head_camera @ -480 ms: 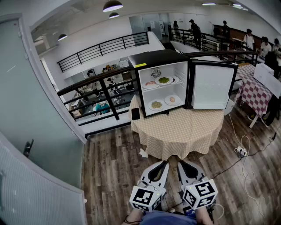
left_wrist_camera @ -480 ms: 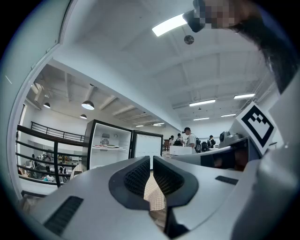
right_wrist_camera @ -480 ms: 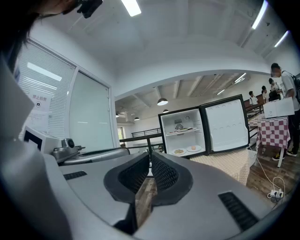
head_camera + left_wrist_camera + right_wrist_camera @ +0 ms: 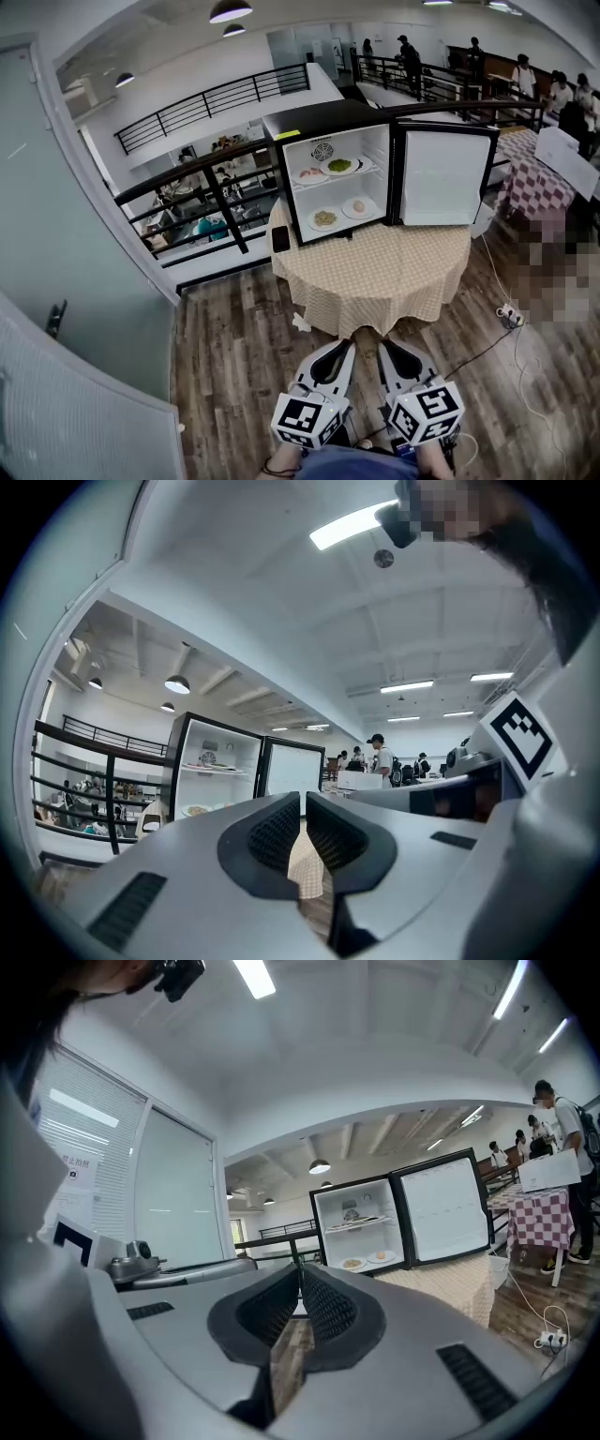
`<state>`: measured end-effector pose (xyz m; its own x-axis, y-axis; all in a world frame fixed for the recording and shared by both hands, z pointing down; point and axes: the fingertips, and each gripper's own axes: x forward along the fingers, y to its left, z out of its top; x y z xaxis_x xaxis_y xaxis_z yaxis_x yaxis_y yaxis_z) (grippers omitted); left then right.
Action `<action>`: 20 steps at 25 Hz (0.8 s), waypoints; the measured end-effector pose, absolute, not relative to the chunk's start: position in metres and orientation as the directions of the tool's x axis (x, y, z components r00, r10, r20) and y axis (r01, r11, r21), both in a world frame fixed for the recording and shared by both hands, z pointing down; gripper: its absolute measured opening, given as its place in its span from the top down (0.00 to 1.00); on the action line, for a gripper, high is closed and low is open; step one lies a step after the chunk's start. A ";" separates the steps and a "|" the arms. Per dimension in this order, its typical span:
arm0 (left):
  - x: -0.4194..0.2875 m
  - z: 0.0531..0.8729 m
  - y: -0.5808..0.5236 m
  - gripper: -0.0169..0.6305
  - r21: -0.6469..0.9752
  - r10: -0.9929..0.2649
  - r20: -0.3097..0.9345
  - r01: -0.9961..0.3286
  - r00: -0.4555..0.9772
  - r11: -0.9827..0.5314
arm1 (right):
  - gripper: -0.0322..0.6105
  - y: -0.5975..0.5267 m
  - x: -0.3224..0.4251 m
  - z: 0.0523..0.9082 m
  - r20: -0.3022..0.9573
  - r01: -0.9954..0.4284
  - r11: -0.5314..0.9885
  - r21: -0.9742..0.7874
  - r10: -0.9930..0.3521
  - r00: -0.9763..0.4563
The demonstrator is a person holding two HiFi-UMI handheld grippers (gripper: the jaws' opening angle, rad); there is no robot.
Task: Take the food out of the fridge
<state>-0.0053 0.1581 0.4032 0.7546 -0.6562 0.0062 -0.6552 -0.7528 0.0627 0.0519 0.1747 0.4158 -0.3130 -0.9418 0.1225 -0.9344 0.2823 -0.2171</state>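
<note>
A small black fridge (image 4: 328, 117) stands open on a round table with a checked cloth (image 4: 394, 281), its door (image 4: 442, 176) swung out to the right. The top shelf holds a plate of pink food (image 4: 309, 174) and a plate of green food (image 4: 339, 166). Two more plates (image 4: 324, 218) (image 4: 359, 207) lie on the fridge floor. My left gripper (image 4: 349, 345) and right gripper (image 4: 382, 343) hang side by side low in the head view, well short of the table, both shut and empty. The fridge (image 4: 361, 1222) shows far ahead in the right gripper view and also in the left gripper view (image 4: 211, 780).
A dark phone-like slab (image 4: 279, 238) leans beside the fridge on the table. A black railing (image 4: 216, 187) runs behind it. A power strip with cables (image 4: 511, 316) lies on the wooden floor at right. A glass partition (image 4: 66, 281) stands on the left. People stand in the background.
The head view has shifted a little, so the fridge and table sit slightly higher and further left. Both grippers stay shut in the same place.
</note>
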 end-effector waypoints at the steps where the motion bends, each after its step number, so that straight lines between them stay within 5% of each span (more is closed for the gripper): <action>1: -0.004 0.404 0.159 0.94 0.064 -0.654 0.009 -0.653 0.756 -0.754 | 0.90 0.175 0.054 0.417 0.123 -0.935 0.278 -0.222 -0.943 -0.310; 20: 0.011 0.416 0.109 0.94 0.074 -0.639 0.054 -0.641 0.767 -0.764 | 0.90 0.125 0.077 0.427 0.133 -0.932 0.250 -0.262 -0.947 -0.292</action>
